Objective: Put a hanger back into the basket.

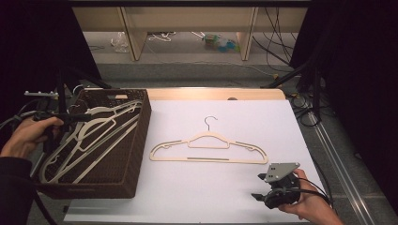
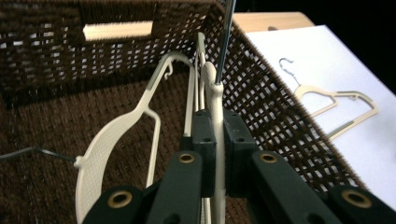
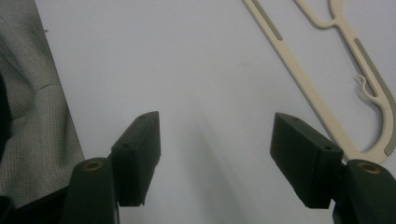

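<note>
1. Ease the cream plastic hanger with a metal hook [image 2: 215,116] down among the others in the dark brown woven basket [image 2: 280,107], hook clear of the weave.
2. Left gripper [image 2: 215,135]: clenched on that hanger's neck, pinched between both pads.
3. Right gripper [image 3: 215,154]: released wide, empty; a flat cream hanger [image 3: 322,93] lying just beyond its right-hand jaw on the white table [image 3: 187,70].

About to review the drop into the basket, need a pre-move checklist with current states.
1. Left claw shut on held hanger: ok.
2. Held hanger inside wicker basket walls: ok.
3. Hanger clear of the other hangers in the basket: cannot tell.
4. Right claw open, nothing in it: ok.
5. Hanger on the table flat, unobstructed: ok.
6. Right claw lined up on it: not ok, off to one side.
</note>
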Available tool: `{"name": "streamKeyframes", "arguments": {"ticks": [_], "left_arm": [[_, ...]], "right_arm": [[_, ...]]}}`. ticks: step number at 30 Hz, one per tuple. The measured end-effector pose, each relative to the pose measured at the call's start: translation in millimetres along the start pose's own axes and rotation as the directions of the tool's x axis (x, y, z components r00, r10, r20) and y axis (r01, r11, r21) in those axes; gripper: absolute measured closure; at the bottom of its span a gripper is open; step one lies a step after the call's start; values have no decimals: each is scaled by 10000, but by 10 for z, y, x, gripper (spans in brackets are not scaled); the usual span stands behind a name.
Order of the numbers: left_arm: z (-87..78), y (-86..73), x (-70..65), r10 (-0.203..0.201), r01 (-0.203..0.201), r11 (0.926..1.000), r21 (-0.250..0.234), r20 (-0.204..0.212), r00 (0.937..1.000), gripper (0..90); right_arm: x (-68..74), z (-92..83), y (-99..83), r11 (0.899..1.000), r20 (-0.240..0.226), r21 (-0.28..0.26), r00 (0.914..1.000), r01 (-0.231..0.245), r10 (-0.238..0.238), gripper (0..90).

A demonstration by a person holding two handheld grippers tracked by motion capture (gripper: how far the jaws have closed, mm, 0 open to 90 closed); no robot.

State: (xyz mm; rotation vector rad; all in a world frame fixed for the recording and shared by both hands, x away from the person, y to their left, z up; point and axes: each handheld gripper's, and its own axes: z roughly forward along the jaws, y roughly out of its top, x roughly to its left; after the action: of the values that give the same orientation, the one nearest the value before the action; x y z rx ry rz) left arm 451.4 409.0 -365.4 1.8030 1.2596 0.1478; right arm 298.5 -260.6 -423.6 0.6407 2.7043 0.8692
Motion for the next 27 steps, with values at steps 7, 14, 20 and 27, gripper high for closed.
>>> {"name": "streamKeyframes", "arguments": {"ticks": [7,14,20,27], "left_arm": [[33,-71,82,-342,351,9992,189,-441,9984,840],[82,-148,127,-355,422,9964,730,-907,9952,817],[103,-204,178,-134,353,9920,1210,-1771,9841,781],[68,-240,235,-264,618,9900,1272,-2633,9644,695]], "right_arm": [[2,-10,-2,10000,-32,9,10000,-42,42,346],[-3,-6,-3,9999,4,-24,9999,108,-108,346],[0,-15,1,10000,25,-46,10000,16,-16,346],[-11,-5,-1,9999,15,-98,9999,102,-102,346]]}}
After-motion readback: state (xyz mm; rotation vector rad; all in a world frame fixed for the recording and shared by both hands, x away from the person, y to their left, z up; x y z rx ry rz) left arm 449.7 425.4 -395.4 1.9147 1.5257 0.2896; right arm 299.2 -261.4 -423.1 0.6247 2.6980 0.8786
